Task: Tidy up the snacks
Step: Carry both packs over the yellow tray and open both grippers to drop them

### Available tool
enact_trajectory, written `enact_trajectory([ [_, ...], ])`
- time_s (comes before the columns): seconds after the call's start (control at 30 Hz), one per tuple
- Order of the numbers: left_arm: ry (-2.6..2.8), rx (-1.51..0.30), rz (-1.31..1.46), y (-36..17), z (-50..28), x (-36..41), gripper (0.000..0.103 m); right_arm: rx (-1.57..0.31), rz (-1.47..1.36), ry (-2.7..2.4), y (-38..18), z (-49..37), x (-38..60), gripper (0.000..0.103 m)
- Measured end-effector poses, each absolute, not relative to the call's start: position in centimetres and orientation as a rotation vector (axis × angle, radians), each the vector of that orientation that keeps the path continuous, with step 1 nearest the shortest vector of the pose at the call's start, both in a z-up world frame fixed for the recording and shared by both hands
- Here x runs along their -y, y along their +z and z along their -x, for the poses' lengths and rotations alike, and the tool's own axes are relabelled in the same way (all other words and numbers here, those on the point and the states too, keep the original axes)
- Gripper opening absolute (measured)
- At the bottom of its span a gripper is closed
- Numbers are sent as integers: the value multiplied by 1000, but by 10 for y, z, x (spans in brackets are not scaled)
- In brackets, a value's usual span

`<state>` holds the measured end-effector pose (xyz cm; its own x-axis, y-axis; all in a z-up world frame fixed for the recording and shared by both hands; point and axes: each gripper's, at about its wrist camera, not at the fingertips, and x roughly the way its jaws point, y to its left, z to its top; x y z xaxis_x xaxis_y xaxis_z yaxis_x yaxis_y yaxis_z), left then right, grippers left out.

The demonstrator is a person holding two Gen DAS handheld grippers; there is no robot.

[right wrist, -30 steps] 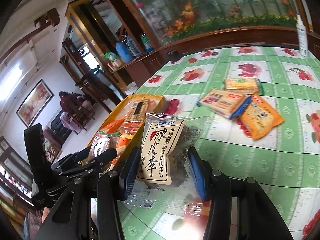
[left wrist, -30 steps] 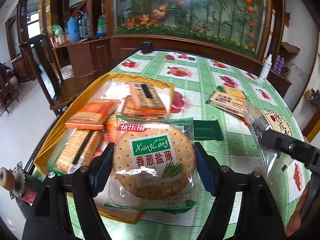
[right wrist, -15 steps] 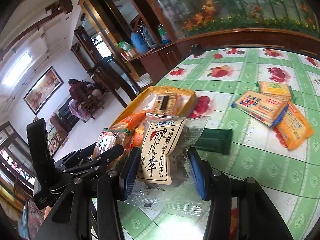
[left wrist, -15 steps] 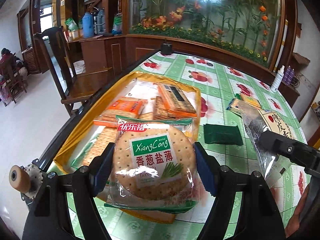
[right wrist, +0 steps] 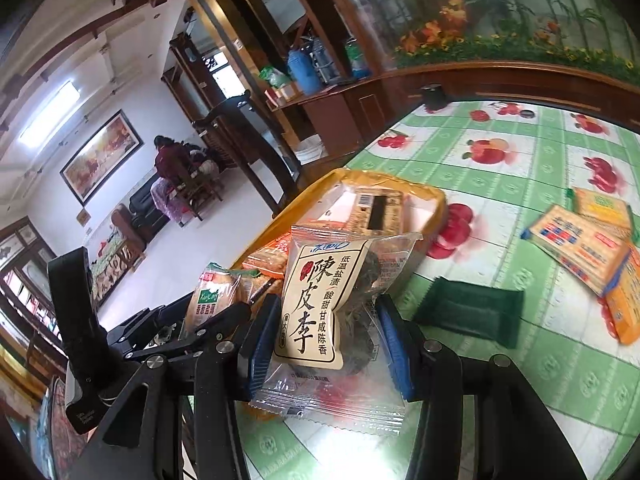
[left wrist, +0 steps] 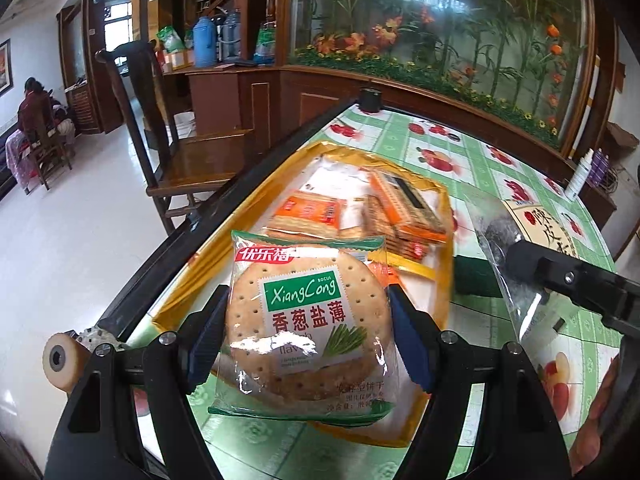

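Note:
My left gripper [left wrist: 308, 328] is shut on a round cracker pack [left wrist: 306, 320] with a green label, held above the near end of a yellow tray [left wrist: 440, 292] that holds several orange cracker packs [left wrist: 308, 214]. My right gripper [right wrist: 324, 336] is shut on a clear bag of dried plums [right wrist: 324, 300] with a cream label; it hangs beside the tray's near right side. In the left wrist view that plum bag [left wrist: 520, 248] shows at the right. In the right wrist view the left gripper and its cracker pack [right wrist: 212, 300] show at the lower left.
A dark green packet [right wrist: 472, 312] lies on the green checked tablecloth [right wrist: 520, 152] right of the tray. Several yellow and orange snack packs [right wrist: 584, 248] lie farther right. A wooden chair [left wrist: 168, 148] stands by the table's left edge. A person [right wrist: 168, 168] sits far back in the room.
Both grippers have carried their packs leftwards along the table towards the tray, each rolling slightly. The tray now sits more to the right in both views. Neither grip has changed.

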<state>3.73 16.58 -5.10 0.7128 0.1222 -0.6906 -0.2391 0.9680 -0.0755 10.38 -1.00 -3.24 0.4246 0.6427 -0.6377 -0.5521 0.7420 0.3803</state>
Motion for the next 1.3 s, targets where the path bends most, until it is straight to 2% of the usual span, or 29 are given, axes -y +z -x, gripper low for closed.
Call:
enact_trajectory([
  [0.6,162,-765,178,-57,-47,-166,76,-871,-75,783,-46,-158,-64,50],
  [1.3,170,-802,161,-69,-62,-164,76,-877,-18,765,-56,-205,-97,50],
])
